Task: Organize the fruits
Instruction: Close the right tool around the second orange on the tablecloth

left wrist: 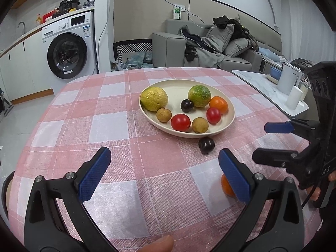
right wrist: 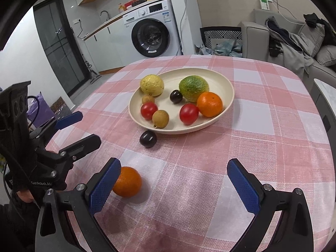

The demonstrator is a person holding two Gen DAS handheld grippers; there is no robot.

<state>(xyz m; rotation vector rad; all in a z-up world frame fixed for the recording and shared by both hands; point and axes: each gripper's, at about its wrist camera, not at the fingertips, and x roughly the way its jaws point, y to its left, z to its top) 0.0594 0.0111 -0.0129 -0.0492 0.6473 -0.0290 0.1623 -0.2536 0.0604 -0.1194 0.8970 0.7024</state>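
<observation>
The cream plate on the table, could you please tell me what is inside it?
The cream plate holds eight fruits: a yellow one, a green one, an orange, a dark plum, two red tomatoes and two longans. Anything behind the big fruits is hidden.

On the plate point(right wrist: 227, 84): one yellow fruit point(right wrist: 151, 84), one green fruit point(right wrist: 193, 88), one orange point(right wrist: 209, 104), two tomatoes point(right wrist: 189, 113), two longans point(right wrist: 160, 118), one dark plum point(right wrist: 176, 96). Off the plate, near its front rim: another dark plum point(right wrist: 148, 138) and a second orange point(right wrist: 127, 181).
</observation>
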